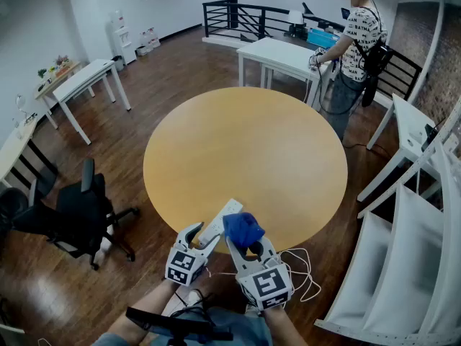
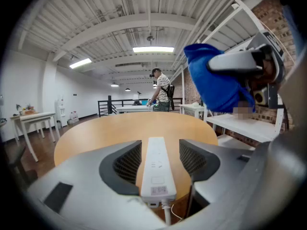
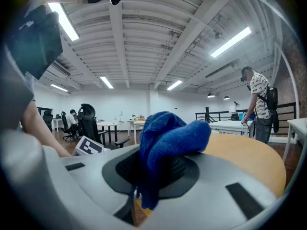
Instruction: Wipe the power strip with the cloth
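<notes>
- Strip (image 2: 157, 169): white, long, rigid plastic. I judge it light, so it will likely skid on the smooth surface (image 1: 245, 150) unless pinned.
- It lies flat at the near edge of the round surface, cord end toward me, with the cord (image 1: 299, 265) trailing off the edge.
- Best hold, I'd say: across the narrow width near the cord end, leaving the socket face free to wipe. Go easy on the cord joint.
- Left claw (image 1: 202, 238): jaws apart and straddling the strip's near end. A gap shows on each side, so the pads aren't pressing and there's no grip yet.
- Cloth (image 3: 168, 138): blue, soft and bunched. It will fold and drag, so I'd press it flat for real contact.
- Right claw (image 1: 245, 245): clamped on the cloth, with a wad bulging above the jaws.
- In the head view the cloth sits just beside the strip's near right side, partly over it. I can't tell if they're touching.
</notes>
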Tool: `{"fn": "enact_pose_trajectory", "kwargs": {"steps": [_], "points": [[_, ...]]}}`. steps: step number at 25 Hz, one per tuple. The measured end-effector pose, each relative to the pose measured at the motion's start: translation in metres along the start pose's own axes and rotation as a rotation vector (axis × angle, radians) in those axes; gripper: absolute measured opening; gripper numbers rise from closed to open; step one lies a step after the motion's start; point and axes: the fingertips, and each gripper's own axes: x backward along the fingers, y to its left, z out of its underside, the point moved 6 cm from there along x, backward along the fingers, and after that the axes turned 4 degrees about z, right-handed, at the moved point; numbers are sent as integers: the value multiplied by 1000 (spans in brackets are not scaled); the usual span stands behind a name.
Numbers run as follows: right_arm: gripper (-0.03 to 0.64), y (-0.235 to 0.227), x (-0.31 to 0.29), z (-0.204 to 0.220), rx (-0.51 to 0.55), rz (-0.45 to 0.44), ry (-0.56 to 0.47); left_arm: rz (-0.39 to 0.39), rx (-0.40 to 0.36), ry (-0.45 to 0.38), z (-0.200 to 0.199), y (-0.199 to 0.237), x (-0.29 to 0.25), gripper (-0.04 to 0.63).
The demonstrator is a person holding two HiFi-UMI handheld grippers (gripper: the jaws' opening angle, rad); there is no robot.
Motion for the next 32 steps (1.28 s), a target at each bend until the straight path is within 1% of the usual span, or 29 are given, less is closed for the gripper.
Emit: {"fn": "enact_pose_trajectory", "kwargs": {"steps": [3, 5, 12, 18, 19, 20, 25, 29, 32], "points": [[69, -3, 3, 1, -3, 14, 0, -33, 24, 80, 27, 2, -8, 309], [69, -3, 4, 3, -8, 9, 10, -42, 33, 124, 40, 2, -12, 353], [69, -7, 5, 11, -27, 20, 13, -72, 54, 212, 63, -2, -34, 354], [69, -14, 9, 11, -39, 30, 31, -92, 67, 231, 63, 0, -39, 360], [69, -15, 9, 11, -44, 33, 29, -92, 62, 232, 63, 1, -39, 344], [69, -15, 8, 11, -49, 35, 28, -91, 55, 234, 63, 2, -39, 298], [69, -12, 4, 14, -55, 23, 30, -78, 55, 243, 64, 3, -39, 295], [69, -11, 6, 12, -48, 22, 26, -85, 41, 244, 62, 3, -36, 293], [69, -15, 9, 11, -52, 35, 24, -65, 27, 236, 58, 1, -34, 290]]}}
